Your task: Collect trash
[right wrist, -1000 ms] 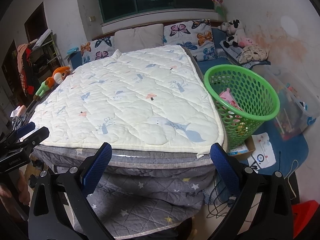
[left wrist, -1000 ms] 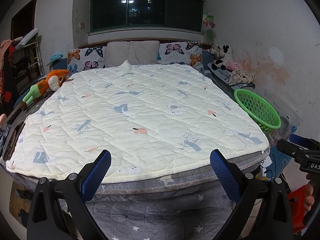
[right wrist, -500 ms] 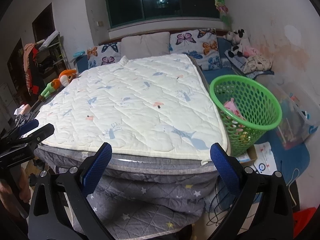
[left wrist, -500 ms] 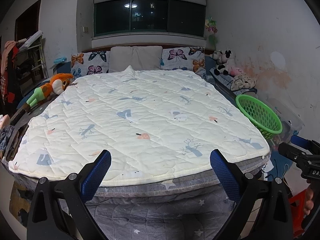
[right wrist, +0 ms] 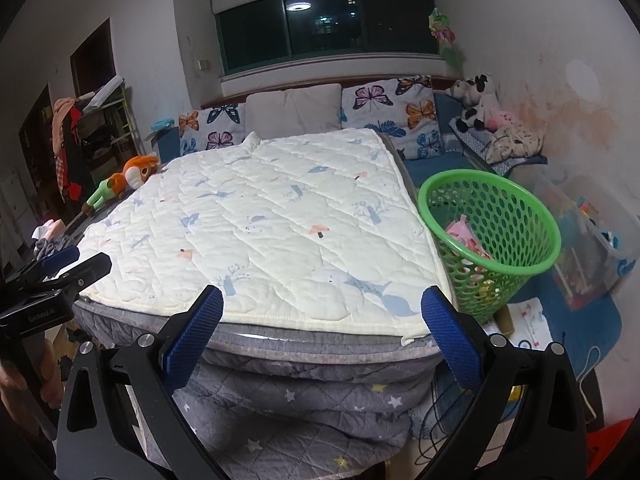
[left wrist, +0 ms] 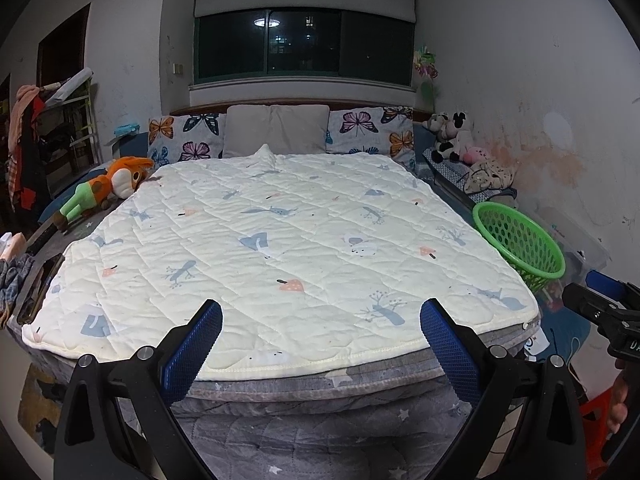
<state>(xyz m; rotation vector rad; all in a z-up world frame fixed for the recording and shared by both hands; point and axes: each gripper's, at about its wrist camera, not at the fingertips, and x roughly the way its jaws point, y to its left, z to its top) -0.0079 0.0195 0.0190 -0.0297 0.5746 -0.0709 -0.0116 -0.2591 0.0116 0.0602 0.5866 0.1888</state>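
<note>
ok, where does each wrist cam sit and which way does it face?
Left wrist: at the foot of the bed, facing the headboard; shows the open left tool and the right tool's tip at right.
Right wrist: same end, further right, facing the green basket; shows the open right tool.
Shared: bed, basket.

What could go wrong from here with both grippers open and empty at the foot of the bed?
The green basket stands tight between the bed and a clear storage bin, so a swing of the right gripper might tip it. Loose cables on the floor below could snag. The left gripper faces only quilt, with no trash visible there.
</note>
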